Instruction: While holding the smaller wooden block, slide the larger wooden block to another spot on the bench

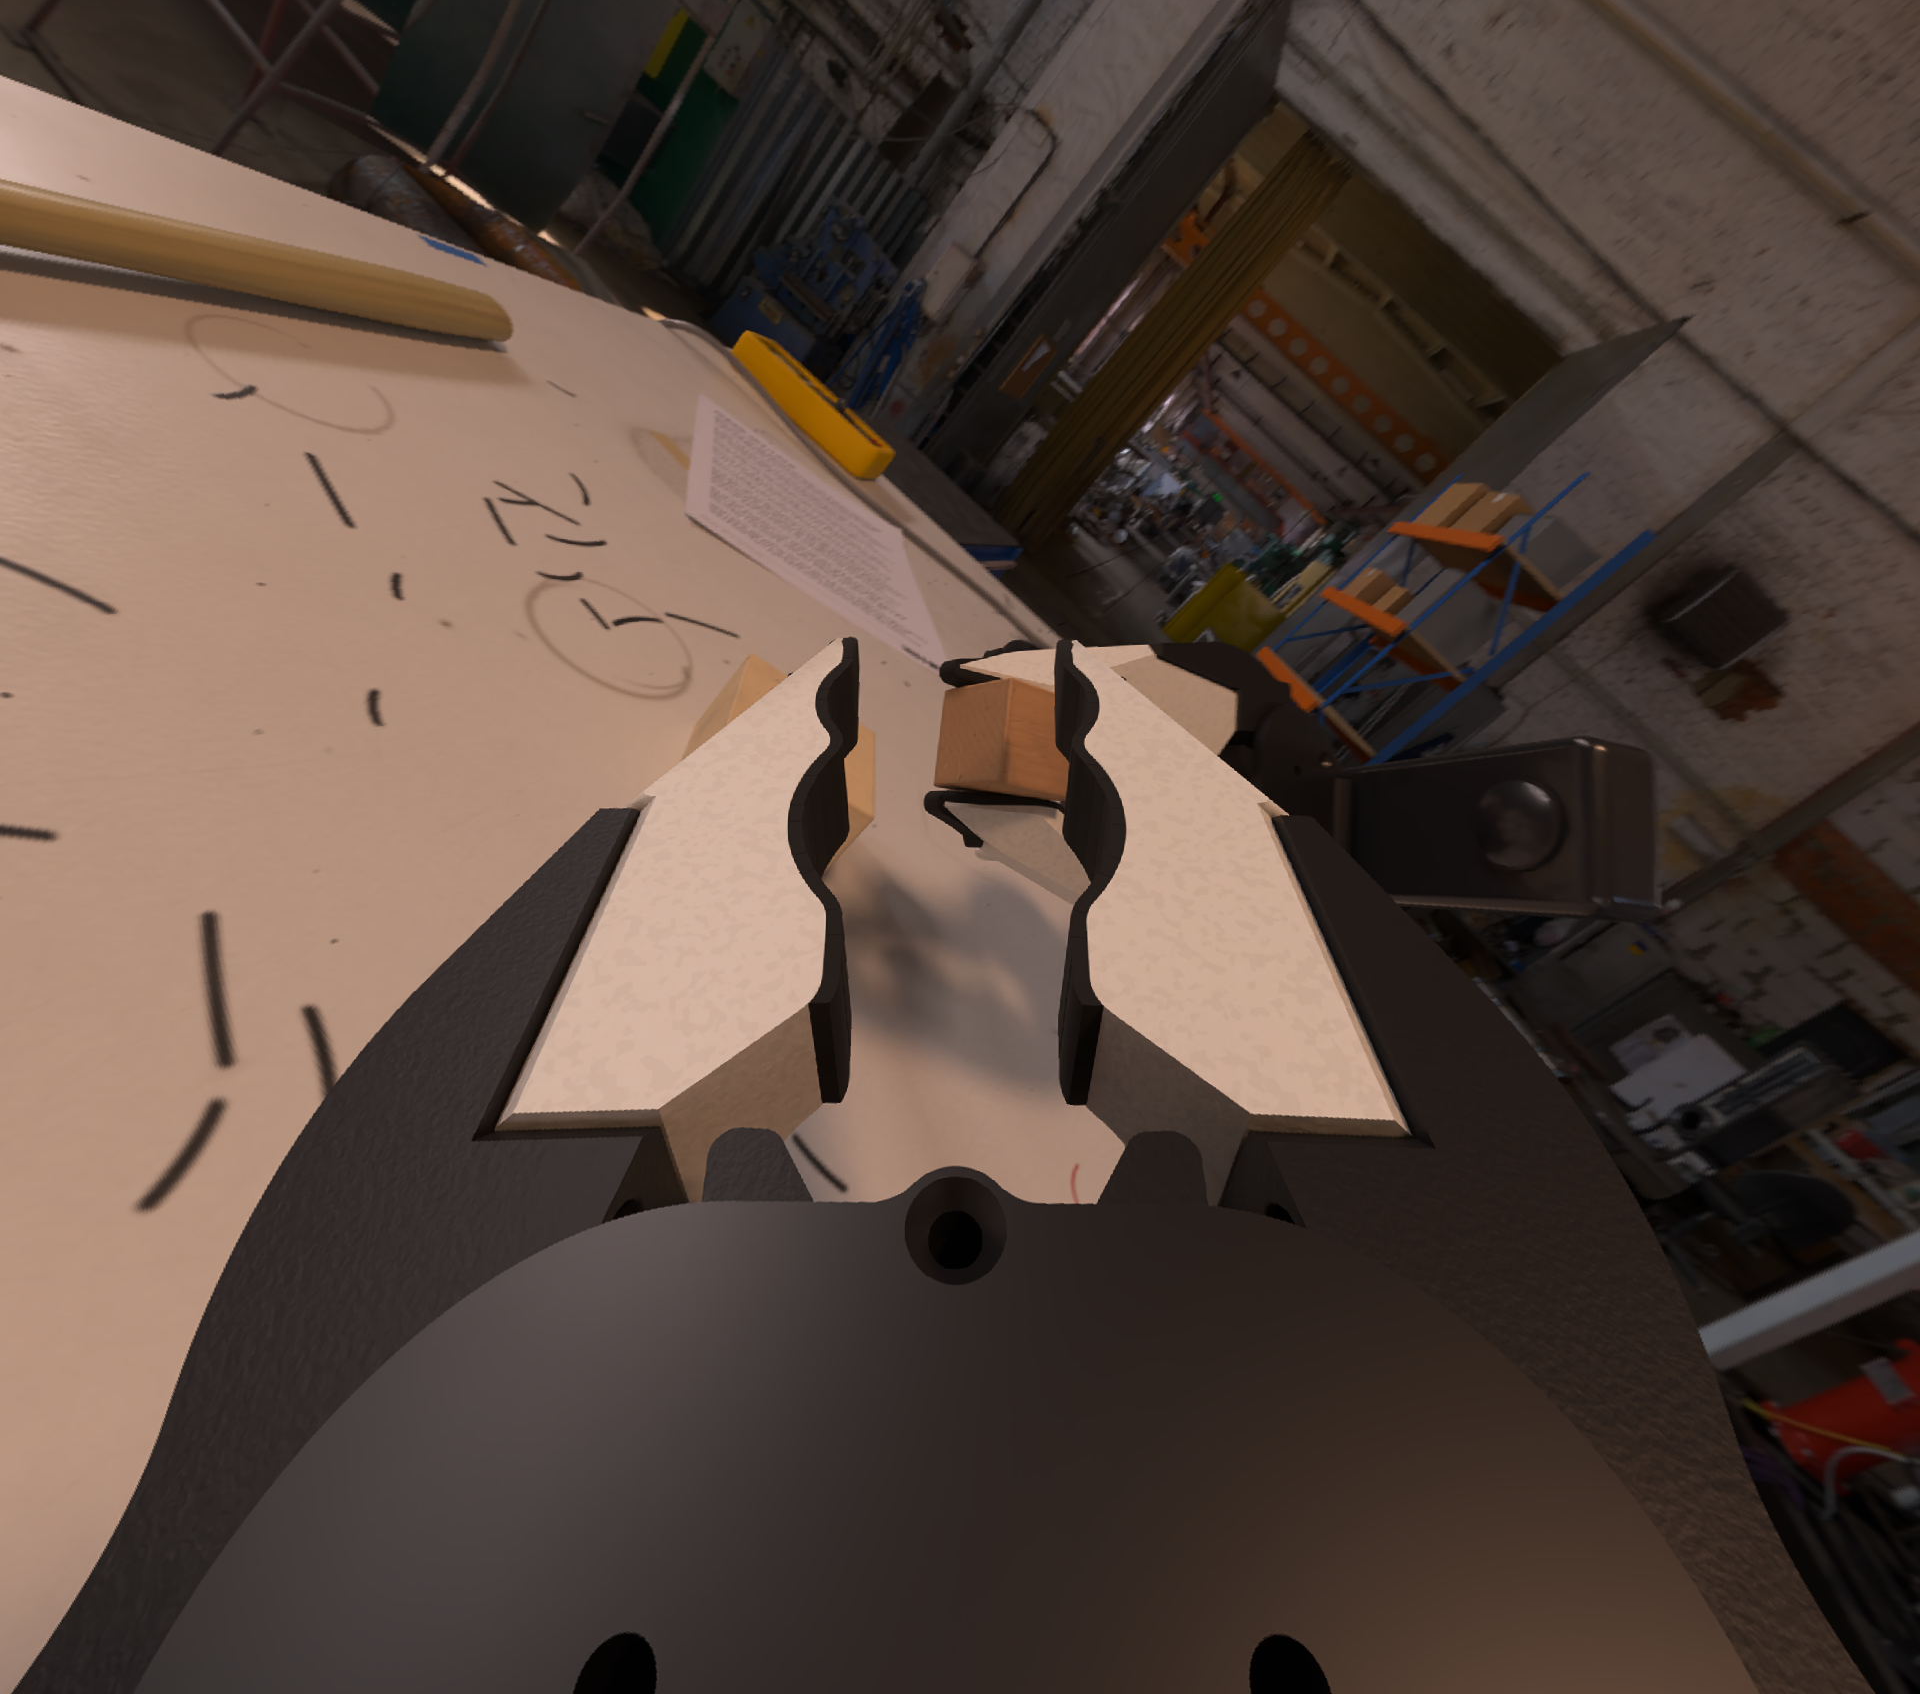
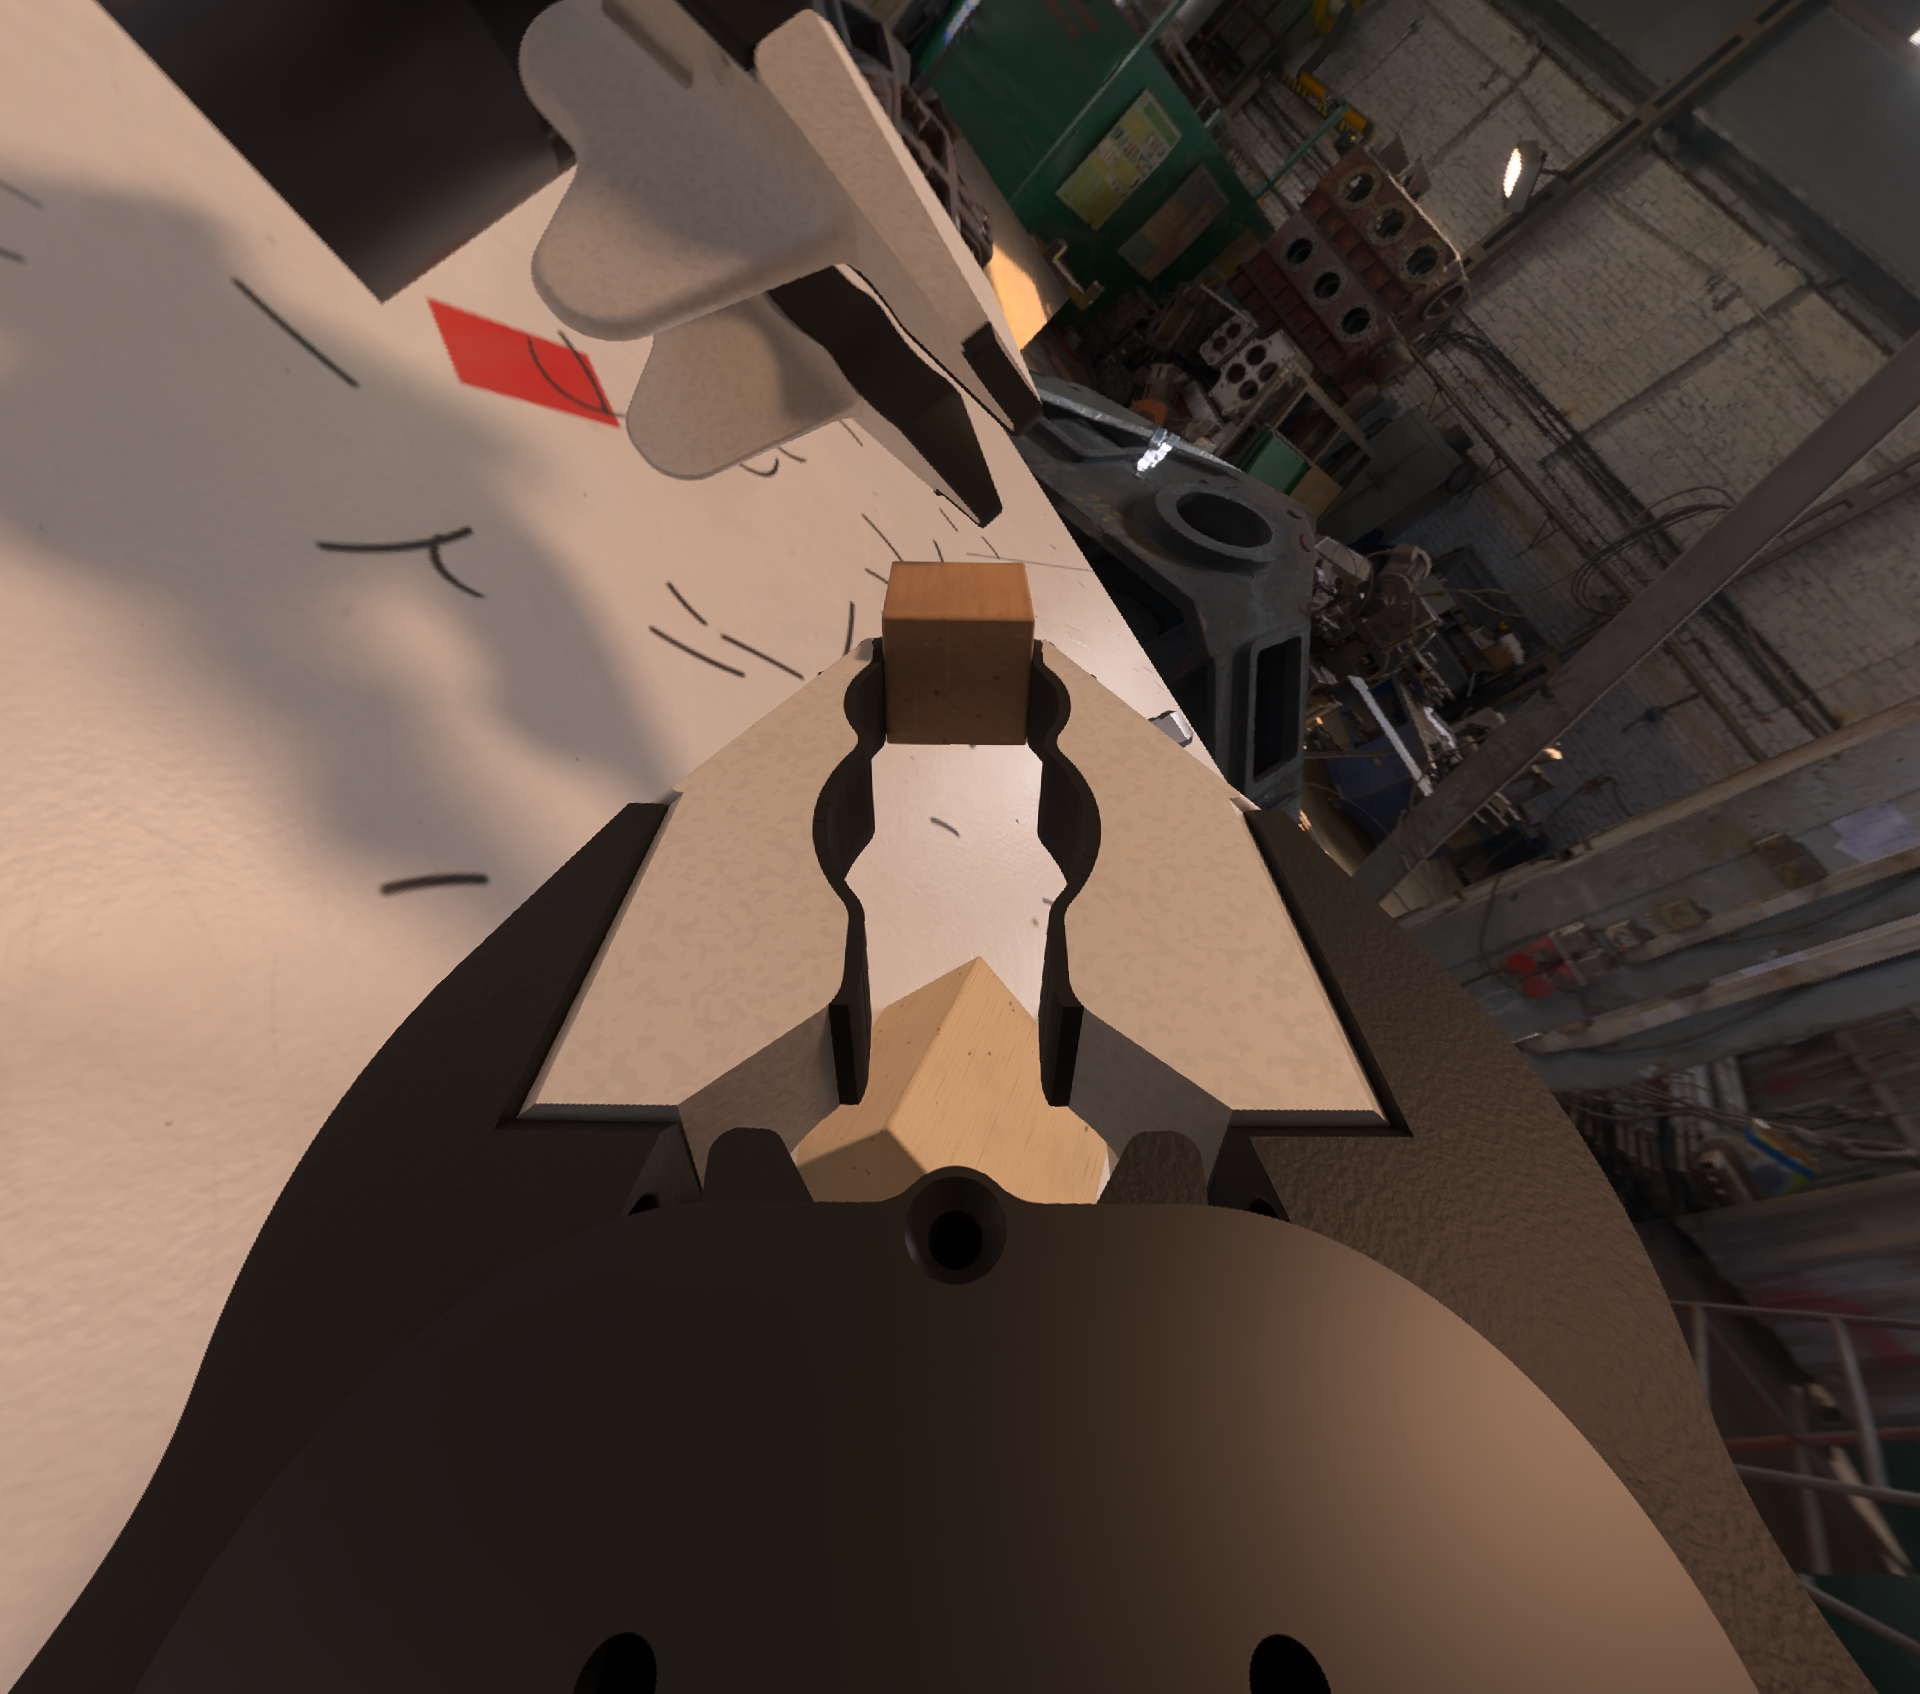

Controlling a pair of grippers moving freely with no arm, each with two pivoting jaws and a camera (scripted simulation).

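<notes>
Right wrist view: right gripper (image 2: pixel 956 657) clamps smaller block (image 2: pixel 956 668) near bench edge (image 2: pixel 1091 595); left gripper (image 1: pixel 956 657) parted, empty.

Layout on the worktop (image 1: pixel 260 761). In the left wrist view, the larger block (image 1: pixel 862 777) lies on the worktop just beyond the left gripper (image 1: pixel 956 657), partly behind its left jaw. The smaller block (image 1: pixel 992 735) sits to the right of it, between the jaws of the right gripper (image 1: pixel 961 735). Farther back lie a sheet of paper (image 1: pixel 800 522), then a flat box (image 1: pixel 810 403) at the worktop's edge; a rod (image 1: pixel 249 262) lies far left. In the right wrist view, the larger block (image 2: pixel 956 1083) lies beneath the right gripper (image 2: pixel 956 657), the left gripper (image 2: pixel 997 460) beyond.
</notes>
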